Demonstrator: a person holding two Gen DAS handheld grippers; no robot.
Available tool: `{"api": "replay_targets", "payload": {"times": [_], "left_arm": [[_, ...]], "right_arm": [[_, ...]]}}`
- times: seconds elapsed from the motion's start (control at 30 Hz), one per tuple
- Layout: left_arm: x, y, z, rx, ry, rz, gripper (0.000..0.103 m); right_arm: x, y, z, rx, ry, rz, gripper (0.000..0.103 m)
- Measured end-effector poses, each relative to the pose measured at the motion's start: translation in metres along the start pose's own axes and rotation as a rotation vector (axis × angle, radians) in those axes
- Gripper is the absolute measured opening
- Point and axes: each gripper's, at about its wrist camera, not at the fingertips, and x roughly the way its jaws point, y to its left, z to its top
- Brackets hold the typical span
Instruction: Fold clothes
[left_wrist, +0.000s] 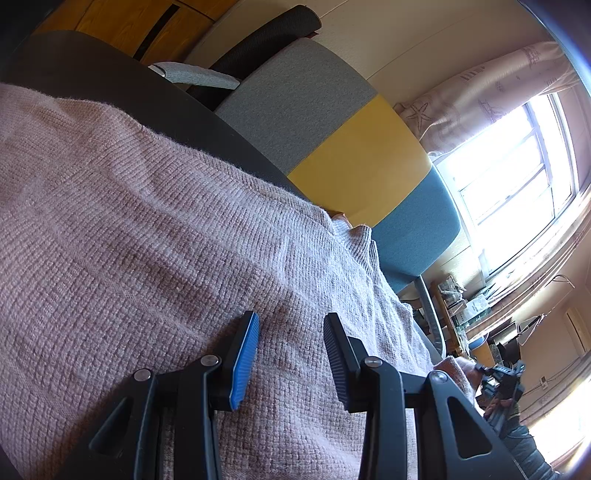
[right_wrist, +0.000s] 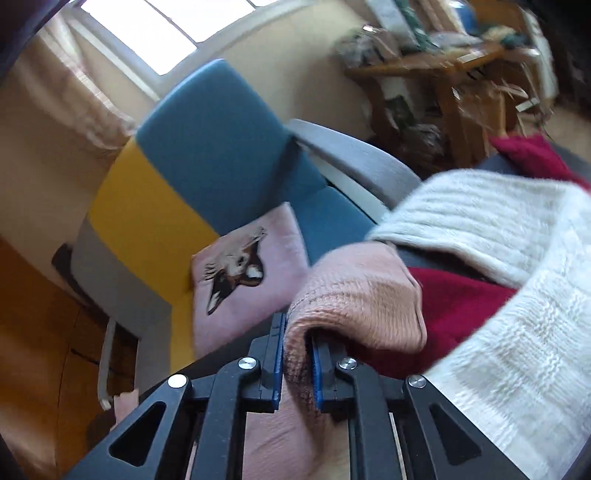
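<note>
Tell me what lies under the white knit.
A red garment shows beneath the white knit, with dark surface beside it. Whatever lies deeper is covered.

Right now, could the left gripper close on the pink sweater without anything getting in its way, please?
Probably yes. The left gripper is open, just over the pink sweater, with only knit between its fingers. The right gripper already pinches another fold, well clear.
</note>
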Motion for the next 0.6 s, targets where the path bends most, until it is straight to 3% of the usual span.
{"api": "replay_targets", "payload": {"times": [0.3,0.4,0.6], "left_arm": [[-0.002,0.002,-0.001,-0.009,-0.005,-0.010,0.036],[-0.003,0.003,-0.001,-0.014,-0.006,-0.017,0.036],[-0.005,0.007,-0.001,-0.027,-0.009,-0.037,0.037]], "right_arm": [[0.013,0.154,-0.075,-0.339,0.074,0.093,0.013],[0.021,0.199,-0.117,-0.430,0.117,0.126,0.013],[0.018,0.241,-0.220,-0.590,0.228,0.167,0.013]]}}
